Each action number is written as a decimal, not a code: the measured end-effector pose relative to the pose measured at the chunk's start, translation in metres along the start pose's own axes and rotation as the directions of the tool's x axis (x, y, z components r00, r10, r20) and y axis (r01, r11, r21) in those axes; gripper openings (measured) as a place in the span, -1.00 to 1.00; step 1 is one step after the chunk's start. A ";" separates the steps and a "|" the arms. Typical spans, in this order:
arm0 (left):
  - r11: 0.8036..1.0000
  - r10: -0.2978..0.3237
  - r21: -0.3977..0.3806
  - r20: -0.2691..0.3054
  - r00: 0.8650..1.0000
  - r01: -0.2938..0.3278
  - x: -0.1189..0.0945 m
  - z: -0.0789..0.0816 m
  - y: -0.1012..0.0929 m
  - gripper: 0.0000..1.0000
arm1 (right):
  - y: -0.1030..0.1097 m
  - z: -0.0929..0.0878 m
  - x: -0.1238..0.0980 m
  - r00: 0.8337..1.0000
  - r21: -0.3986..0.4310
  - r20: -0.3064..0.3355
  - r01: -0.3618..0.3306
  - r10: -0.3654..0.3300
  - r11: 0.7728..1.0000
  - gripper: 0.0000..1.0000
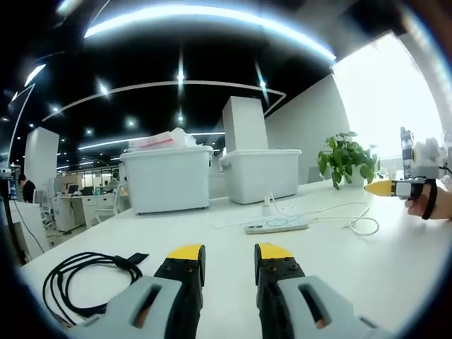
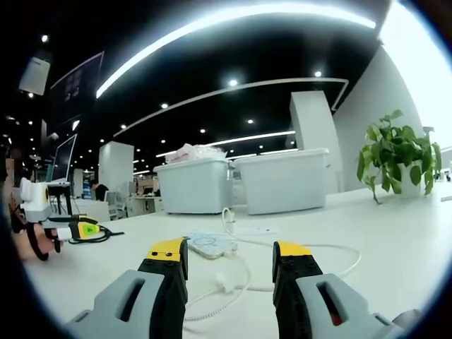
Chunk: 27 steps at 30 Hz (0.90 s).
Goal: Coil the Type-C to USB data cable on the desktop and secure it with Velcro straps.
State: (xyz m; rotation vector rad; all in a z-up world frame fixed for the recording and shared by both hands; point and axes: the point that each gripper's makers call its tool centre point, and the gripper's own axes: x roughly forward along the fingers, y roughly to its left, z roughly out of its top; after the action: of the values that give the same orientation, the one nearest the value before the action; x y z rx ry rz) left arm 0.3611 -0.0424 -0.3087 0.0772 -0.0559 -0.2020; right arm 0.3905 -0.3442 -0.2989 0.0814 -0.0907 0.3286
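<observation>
Left gripper view came first; my left gripper (image 1: 229, 260) rose from six o'clock with its yellow-tipped jaws spread and nothing between them, hovering over the white desk (image 1: 339, 272); the black cable (image 1: 78, 282) lay at about eight o'clock, already in loose loops, with what looked like a dark strap tab (image 1: 133, 259) at its upper end, though I could not tell for certain; just past the jaw tips, near centre, sat a white power strip (image 1: 277, 225) with a white cord (image 1: 357, 220) trailing toward three o'clock; two white storage bins (image 1: 212, 175) stood behind at eleven to twelve, a potted plant (image 1: 346, 159) at two; the other gripper (image 1: 395, 188) came in at three o'clock, held by a hand.

Right gripper view next; my right gripper (image 2: 229, 258) was likewise spread wide and empty; the power strip (image 2: 210, 245) and white cord (image 2: 233, 282) lay between and ahead of the jaws; the black cable (image 2: 102, 232) showed faintly at nine o'clock beside the left gripper (image 2: 79, 229).

I judged the black cable light, limp and springy; its loops would likely relax if released, so I would pinch the bundled strands together near the tab rather than a single strand, keeping the plugs clear of the jaws.
</observation>
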 end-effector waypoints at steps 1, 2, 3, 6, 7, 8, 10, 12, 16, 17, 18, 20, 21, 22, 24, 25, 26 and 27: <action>1.000 0.000 0.000 0.000 1.000 0.000 0.000 0.000 0.000 -0.41 | 0.000 0.000 0.000 1.000 0.001 0.000 0.001 -0.001 1.000 -0.05; 1.000 -0.001 0.000 0.000 1.000 0.001 0.000 0.000 0.000 -0.41 | 0.000 0.000 0.000 1.000 0.002 0.000 0.001 -0.001 1.000 -0.05; 1.000 -0.002 0.001 -0.002 1.000 0.002 0.000 0.000 0.000 -0.41 | -0.001 0.000 0.000 1.000 0.002 -0.001 0.002 -0.002 1.000 -0.05; 1.000 -0.004 0.006 -0.010 1.000 0.004 0.001 -0.002 -0.001 -0.41 | -0.001 -0.001 0.001 1.000 0.002 -0.004 0.001 -0.001 1.000 -0.05; 1.000 -0.005 0.006 -0.011 1.000 0.005 0.001 -0.003 -0.001 -0.41 | -0.001 -0.001 0.001 1.000 0.001 -0.005 0.000 0.000 1.000 -0.05; 1.000 -0.006 0.005 -0.012 1.000 0.006 0.001 -0.003 -0.001 -0.41 | -0.001 -0.002 0.001 1.000 0.001 -0.006 0.000 0.000 1.000 -0.06; 1.000 -0.007 0.002 -0.013 1.000 0.007 0.002 -0.003 -0.002 -0.41 | 0.000 -0.002 0.001 1.000 0.001 -0.007 -0.002 0.002 1.000 -0.06; 1.000 -0.008 0.001 -0.014 1.000 0.008 0.001 -0.004 -0.002 -0.41 | 0.000 -0.002 0.001 1.000 0.000 -0.008 -0.002 0.002 1.000 -0.06; 1.000 -0.009 -0.004 -0.019 1.000 0.009 0.000 -0.005 -0.002 -0.41 | 0.000 -0.005 0.001 1.000 0.004 -0.016 -0.001 0.002 1.000 -0.07; 1.000 -0.010 -0.006 -0.022 1.000 0.010 0.001 -0.006 -0.002 -0.41 | 0.000 -0.005 0.001 1.000 0.010 -0.018 -0.002 0.002 1.000 -0.07; 1.000 -0.012 -0.009 -0.024 1.000 0.011 0.001 -0.006 -0.003 -0.41 | -0.001 -0.006 0.001 1.000 0.016 -0.020 -0.001 0.002 1.000 -0.07; 1.000 -0.013 -0.013 -0.026 1.000 0.013 0.002 -0.007 -0.003 -0.41 | -0.002 -0.006 0.001 1.000 0.024 -0.022 0.002 -0.001 1.000 -0.07; 1.000 -0.014 -0.013 -0.026 1.000 0.014 0.001 -0.007 -0.003 -0.41 | -0.002 -0.007 0.001 1.000 0.029 -0.023 0.004 -0.003 1.000 -0.07; 1.000 -0.014 -0.014 -0.026 1.000 0.014 0.001 -0.007 -0.003 -0.41 | -0.003 -0.007 0.001 1.000 0.034 -0.023 0.005 -0.004 0.999 -0.07; 1.000 -0.015 -0.014 -0.026 1.000 0.015 0.001 -0.006 -0.003 -0.41 | -0.003 -0.007 0.001 1.000 0.042 -0.025 0.006 -0.005 0.999 -0.07; 1.000 -0.016 -0.015 -0.026 1.000 0.016 0.001 -0.006 -0.003 -0.41 | -0.003 -0.008 0.000 1.000 0.042 -0.026 0.007 -0.006 0.999 -0.07; 1.000 -0.016 -0.014 -0.025 1.000 0.016 0.001 -0.006 -0.004 -0.41 | -0.003 -0.008 0.000 1.000 0.040 -0.027 0.007 -0.006 0.999 -0.07; 1.000 -0.016 -0.013 -0.026 1.000 0.016 0.001 -0.006 -0.004 -0.41 | -0.002 -0.008 0.000 1.000 0.039 -0.028 0.007 -0.006 0.999 -0.07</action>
State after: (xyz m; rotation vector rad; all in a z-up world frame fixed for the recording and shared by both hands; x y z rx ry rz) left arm 0.3621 -0.0457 -0.3152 0.0676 -0.0282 -0.2175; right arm 0.3921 -0.3457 -0.3073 0.1155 -0.0561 0.3254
